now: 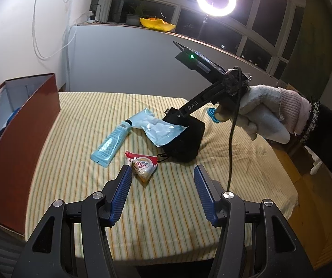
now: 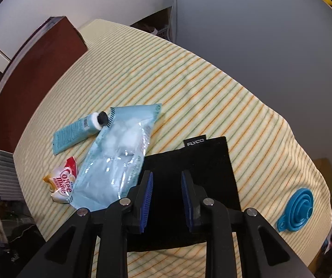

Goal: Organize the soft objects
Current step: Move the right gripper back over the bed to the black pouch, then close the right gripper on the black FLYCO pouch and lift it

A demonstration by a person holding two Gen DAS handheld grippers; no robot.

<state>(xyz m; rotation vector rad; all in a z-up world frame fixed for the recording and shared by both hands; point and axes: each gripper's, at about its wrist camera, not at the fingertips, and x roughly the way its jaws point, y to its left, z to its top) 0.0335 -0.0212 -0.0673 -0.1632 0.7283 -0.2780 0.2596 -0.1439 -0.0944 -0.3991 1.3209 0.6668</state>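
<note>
Left wrist view. We see the left claw spread wide and empty above the near edge of the desk, its pads framing the creamer sachet, which we judge the likeliest next pick. Beyond lie the blue tube, the clear wipe packet and the black pouch, grouped near the desk's middle. The right claw, held by a gloved hand, reaches down onto the pouch; its opening is hidden here. The red-brown box stands open at the left edge, presumably the destination.

Right wrist view. The right claw hovers over the black pouch with a narrow gap, gripping nothing. The wipe packet overlaps the pouch's left border and the sachet, so lifting the pouch may drag it. A blue funnel lies apart near the right edge.
</note>
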